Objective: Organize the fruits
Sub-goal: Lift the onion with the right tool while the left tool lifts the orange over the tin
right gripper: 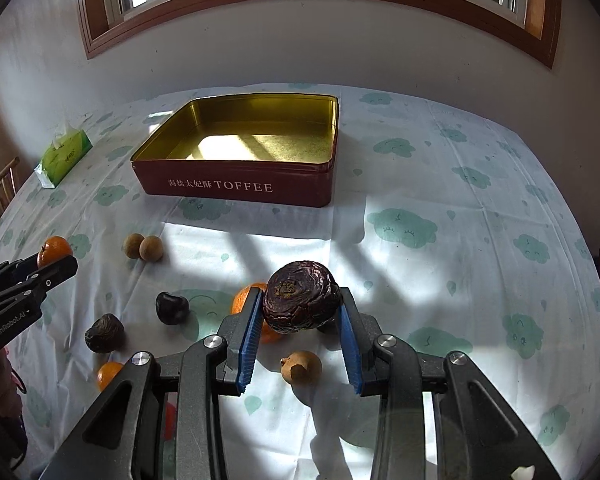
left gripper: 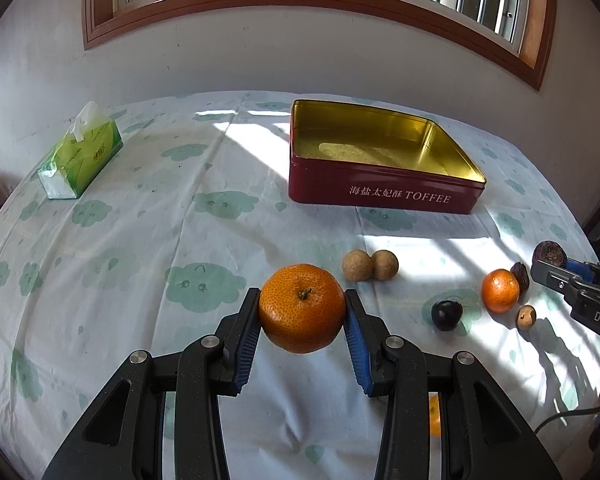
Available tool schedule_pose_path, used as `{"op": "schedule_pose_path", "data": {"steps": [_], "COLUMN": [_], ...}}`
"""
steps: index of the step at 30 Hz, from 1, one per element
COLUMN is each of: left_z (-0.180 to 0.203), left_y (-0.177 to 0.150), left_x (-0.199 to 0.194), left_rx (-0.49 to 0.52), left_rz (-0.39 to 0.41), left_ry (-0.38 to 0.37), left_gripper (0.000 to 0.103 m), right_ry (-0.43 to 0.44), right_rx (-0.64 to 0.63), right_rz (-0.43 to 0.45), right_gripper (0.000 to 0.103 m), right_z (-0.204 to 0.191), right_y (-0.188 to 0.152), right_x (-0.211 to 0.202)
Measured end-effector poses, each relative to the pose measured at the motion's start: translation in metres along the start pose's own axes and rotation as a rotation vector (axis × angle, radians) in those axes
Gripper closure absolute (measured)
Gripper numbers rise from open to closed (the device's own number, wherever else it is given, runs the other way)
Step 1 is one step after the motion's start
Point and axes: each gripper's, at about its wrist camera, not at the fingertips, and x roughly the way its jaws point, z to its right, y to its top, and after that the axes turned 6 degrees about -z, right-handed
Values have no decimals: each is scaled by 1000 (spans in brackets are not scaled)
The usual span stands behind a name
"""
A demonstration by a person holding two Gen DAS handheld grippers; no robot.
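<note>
Both claws grip fruit: left claw [left gripper: 302,312] an orange [left gripper: 302,308], right claw [right gripper: 302,310] a passionfruit [right gripper: 300,296].

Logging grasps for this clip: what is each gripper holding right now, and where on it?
Left gripper clamps an orange across its sides, stem up. Right gripper clamps a wrinkled dark fruit across its sides.
</note>
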Motion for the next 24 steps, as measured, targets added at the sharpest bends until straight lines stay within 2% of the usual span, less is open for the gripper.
{"op": "schedule_pose_path", "data": {"steps": [12, 18, 24], "left_z": [0, 4, 12], "left_y": [71, 104, 125], "left_x": [12, 28, 57], "left_rx": [23, 31, 54], "left_rz": [88, 93, 71], "left_ry": [-3, -29, -62], "left_gripper": [62, 62, 62], "right_ry": [11, 21, 14], "right_rx": [-10, -10, -27], "right_rz": [52, 69, 51], "right_gripper": [70, 70, 70], "right_z": [0, -3, -7], "right_y": [63, 96, 117], "right_x": [13, 26, 50]}}
